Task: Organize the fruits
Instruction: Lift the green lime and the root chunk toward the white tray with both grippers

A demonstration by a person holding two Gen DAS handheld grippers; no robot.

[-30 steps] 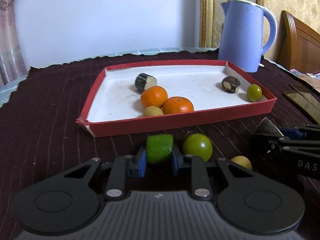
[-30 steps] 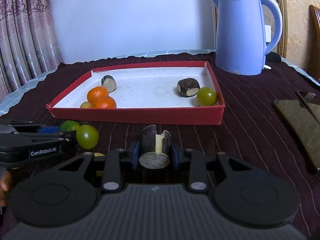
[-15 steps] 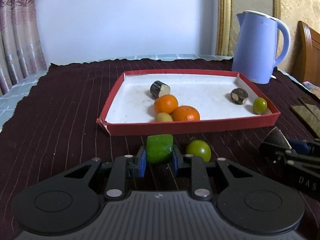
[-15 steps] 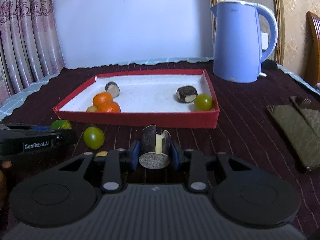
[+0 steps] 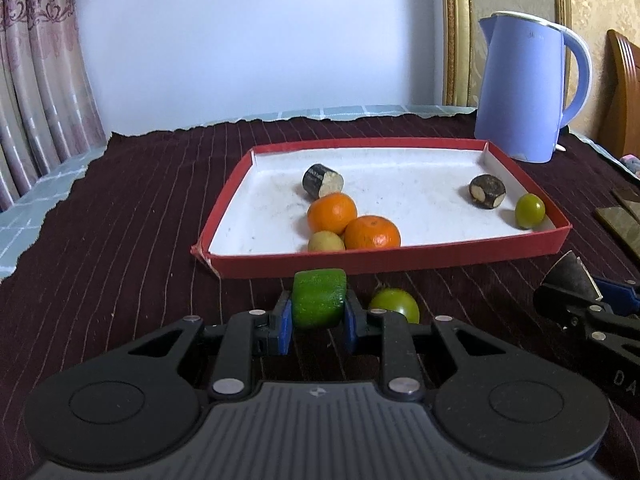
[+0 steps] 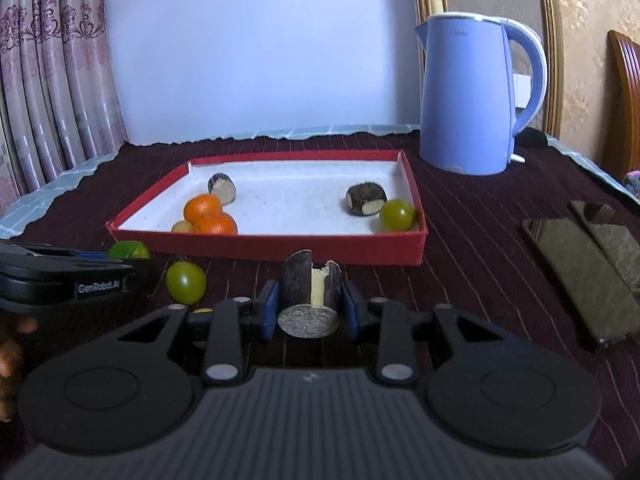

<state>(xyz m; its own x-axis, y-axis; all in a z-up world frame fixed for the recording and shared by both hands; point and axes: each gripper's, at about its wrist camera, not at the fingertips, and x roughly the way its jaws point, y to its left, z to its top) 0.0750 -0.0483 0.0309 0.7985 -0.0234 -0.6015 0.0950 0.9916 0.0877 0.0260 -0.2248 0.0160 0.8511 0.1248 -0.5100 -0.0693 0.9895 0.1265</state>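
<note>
Now we squeeze a lime [image 5: 319, 298] in our left tool [image 5: 316, 322] and a dark sugarcane piece [image 6: 311, 292] in our right tool [image 6: 309, 312], ready for the red tray [image 5: 400, 262].

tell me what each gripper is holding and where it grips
Left gripper: green fruit, pinched at its sides. Right gripper: dark cut piece, clamped across its sides.

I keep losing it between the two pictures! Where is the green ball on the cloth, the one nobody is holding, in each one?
Left wrist view: the loose green fruit lies low and centre-right, just right of the left gripper.
Right wrist view: it lies low on the left.
Shared landmark: in both it lies just in front of the red tray.
</note>
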